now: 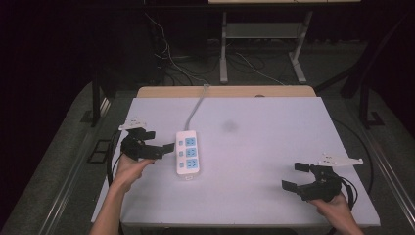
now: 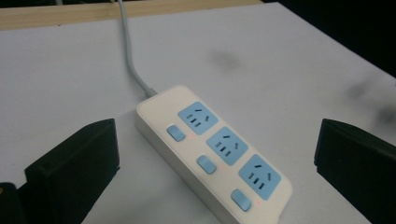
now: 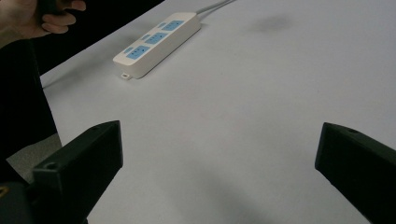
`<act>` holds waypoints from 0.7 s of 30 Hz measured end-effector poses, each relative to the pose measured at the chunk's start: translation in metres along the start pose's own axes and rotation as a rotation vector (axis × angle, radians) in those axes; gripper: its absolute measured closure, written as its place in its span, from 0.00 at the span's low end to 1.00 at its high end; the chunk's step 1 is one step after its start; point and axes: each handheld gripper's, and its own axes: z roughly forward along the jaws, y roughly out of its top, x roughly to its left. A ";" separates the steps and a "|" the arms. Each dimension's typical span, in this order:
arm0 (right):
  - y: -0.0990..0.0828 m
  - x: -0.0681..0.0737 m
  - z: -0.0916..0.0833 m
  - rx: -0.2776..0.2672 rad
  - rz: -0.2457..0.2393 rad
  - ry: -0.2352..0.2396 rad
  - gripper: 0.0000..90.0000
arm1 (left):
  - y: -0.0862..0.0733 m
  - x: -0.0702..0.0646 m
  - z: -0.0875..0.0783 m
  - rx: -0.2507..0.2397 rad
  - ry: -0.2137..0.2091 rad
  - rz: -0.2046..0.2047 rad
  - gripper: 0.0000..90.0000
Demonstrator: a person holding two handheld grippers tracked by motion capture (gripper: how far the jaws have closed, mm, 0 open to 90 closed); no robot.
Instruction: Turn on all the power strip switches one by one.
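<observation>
Power strip (image 1: 188,156) is what the work turns on: a white bar with three blue sockets and three blue switches, lying on the white table (image 1: 274,161) just ahead of the left gripper (image 1: 155,143), whose jaws stand spread wide with nothing between them and touch nothing. In the left gripper view the strip sits between and slightly beyond the two black jaws, slanting away toward its grey cord (image 2: 130,56), which runs off past the far edge. The right gripper (image 1: 297,176) is well apart from the strip, off to its far side, jaws likewise spread and empty. Judging from this, the step in hand is an approach to the strip by the left gripper. To do it well, I would square the jaws to the strip's long sides before closing, come in low over the near end, away from the cord, and avoid pressing any blue switch (image 2: 206,164).
</observation>
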 end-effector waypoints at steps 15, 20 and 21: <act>-0.001 0.000 0.001 0.007 0.001 -0.002 0.01 | -0.031 -0.030 -0.006 -0.058 -0.015 0.048 0.00; -0.001 0.000 0.001 0.011 0.002 -0.003 0.01 | -0.046 -0.040 -0.001 -0.047 -0.025 0.069 0.00; -0.001 0.000 0.002 0.011 0.003 -0.003 0.01 | -0.049 -0.042 0.000 -0.045 -0.031 0.075 0.00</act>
